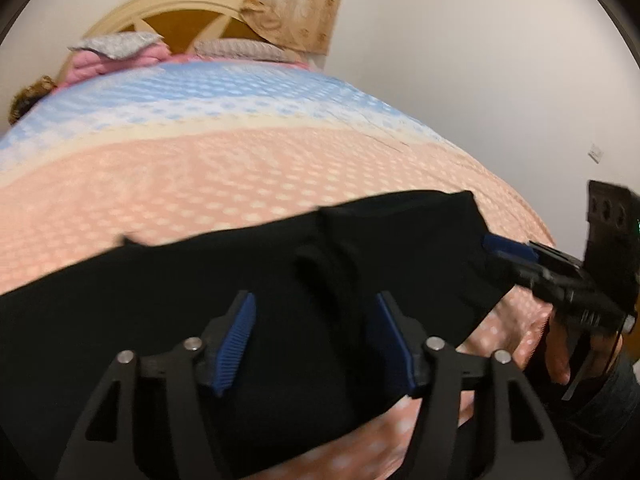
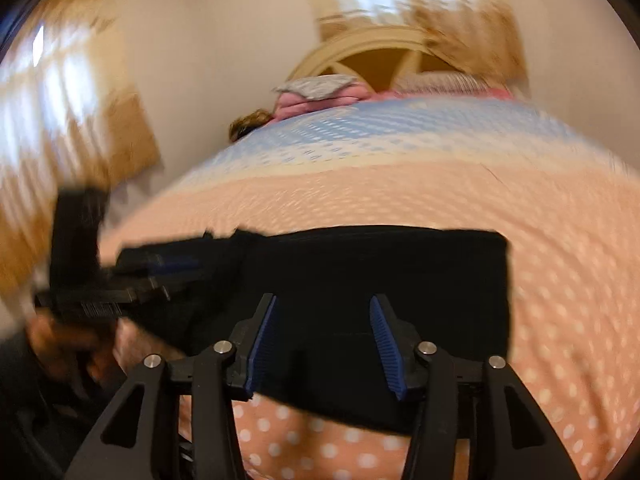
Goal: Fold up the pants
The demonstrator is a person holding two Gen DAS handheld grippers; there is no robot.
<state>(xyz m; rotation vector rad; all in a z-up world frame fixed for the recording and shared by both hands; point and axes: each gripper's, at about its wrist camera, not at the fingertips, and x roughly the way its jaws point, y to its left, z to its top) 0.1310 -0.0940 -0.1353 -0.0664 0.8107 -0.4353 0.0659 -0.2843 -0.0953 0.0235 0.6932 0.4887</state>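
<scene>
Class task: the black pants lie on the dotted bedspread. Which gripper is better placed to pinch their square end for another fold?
Probably the right gripper: its open jaws hang over the pants nearest that square end.

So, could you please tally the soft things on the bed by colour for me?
Black: 1, the pants
Pink: 1, the folded quilt
Grey patterned: 2, the pillow on the quilt and the pillow beside it
Total: 4
</scene>
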